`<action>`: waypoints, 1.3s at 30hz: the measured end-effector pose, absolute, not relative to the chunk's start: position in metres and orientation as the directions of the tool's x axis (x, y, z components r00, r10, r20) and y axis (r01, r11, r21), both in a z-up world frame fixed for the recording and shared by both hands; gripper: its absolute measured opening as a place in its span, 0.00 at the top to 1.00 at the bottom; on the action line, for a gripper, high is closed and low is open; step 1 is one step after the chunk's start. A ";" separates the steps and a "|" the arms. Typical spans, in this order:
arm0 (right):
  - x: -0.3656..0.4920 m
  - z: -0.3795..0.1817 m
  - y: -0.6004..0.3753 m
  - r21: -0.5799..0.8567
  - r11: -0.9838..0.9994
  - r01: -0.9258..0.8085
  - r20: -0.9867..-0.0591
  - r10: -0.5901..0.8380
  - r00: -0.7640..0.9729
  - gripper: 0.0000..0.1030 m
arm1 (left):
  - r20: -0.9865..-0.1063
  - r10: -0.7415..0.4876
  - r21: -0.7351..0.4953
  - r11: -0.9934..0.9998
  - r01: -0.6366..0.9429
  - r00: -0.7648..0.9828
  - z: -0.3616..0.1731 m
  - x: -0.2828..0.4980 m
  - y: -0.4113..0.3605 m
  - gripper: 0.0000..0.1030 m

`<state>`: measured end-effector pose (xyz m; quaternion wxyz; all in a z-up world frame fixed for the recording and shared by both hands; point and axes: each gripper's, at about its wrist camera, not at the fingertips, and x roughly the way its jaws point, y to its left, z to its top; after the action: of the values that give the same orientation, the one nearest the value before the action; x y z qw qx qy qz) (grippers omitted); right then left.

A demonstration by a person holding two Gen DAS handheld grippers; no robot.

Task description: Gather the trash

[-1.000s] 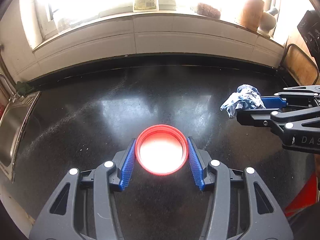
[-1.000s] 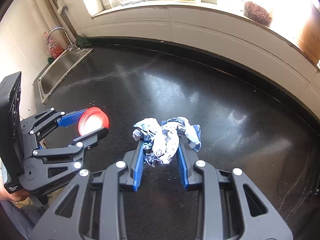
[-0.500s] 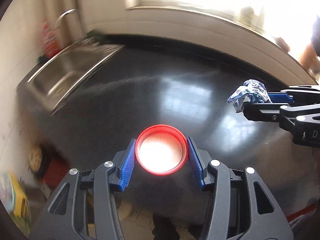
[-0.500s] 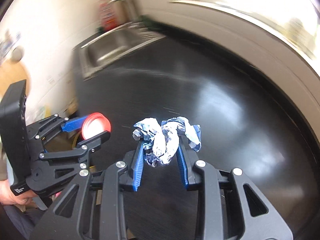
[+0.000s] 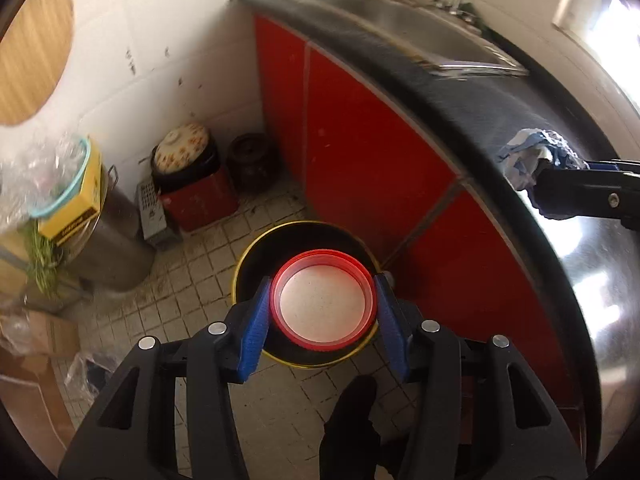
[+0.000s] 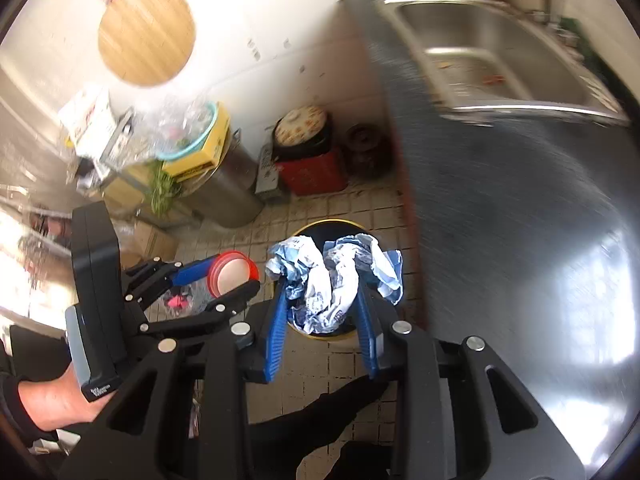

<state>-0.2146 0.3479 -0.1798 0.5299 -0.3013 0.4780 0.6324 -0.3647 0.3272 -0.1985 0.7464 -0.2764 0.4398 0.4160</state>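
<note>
My left gripper [image 5: 322, 308] is shut on a red round lid [image 5: 323, 305] and holds it above a black bin with a yellow rim [image 5: 256, 248] on the tiled floor. My right gripper [image 6: 324, 300] is shut on a crumpled blue-and-white wrapper [image 6: 332, 276], held over the same bin [image 6: 320, 228]. The wrapper also shows in the left wrist view [image 5: 528, 158], at the right above the counter edge. The left gripper with the lid [image 6: 232, 274] shows in the right wrist view, left of the wrapper.
A black countertop [image 5: 500, 104] with red cabinet doors [image 5: 360, 148] runs along the right, with a steel sink [image 6: 492, 56] at its far end. A steel pot [image 5: 108, 236], a red container [image 5: 200, 196] and a dark pot [image 5: 252, 160] stand by the wall.
Both grippers have swung left off the countertop and now look down at the floor and the bin. Each still holds its item.
</note>
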 end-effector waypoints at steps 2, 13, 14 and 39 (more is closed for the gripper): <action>-0.227 -0.198 0.366 0.294 0.018 -0.956 -0.895 0.355 -0.269 0.69 | -0.892 0.373 -0.042 0.491 -0.870 0.254 -0.214 -0.372 0.338 0.52; -0.249 -0.246 0.416 0.265 0.004 -0.964 -0.924 0.289 -0.252 0.44 | -0.900 0.351 -0.066 0.476 -0.877 0.259 -0.254 -0.384 0.357 0.33; -0.248 -0.245 0.415 0.256 0.005 -0.967 -0.925 0.293 -0.243 0.36 | -0.897 0.364 -0.056 0.467 -0.883 0.249 -0.254 -0.386 0.358 0.25; -0.042 -0.049 0.012 0.030 0.747 -0.665 -0.833 0.386 0.396 0.07 | -0.836 0.236 -0.046 0.869 -0.493 0.495 -0.090 -0.173 0.216 0.06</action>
<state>-0.0423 0.0122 -0.0487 0.8209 -0.1558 0.4465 0.3200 -0.1728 0.2157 -0.0904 0.8529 -0.1409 0.4549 0.2138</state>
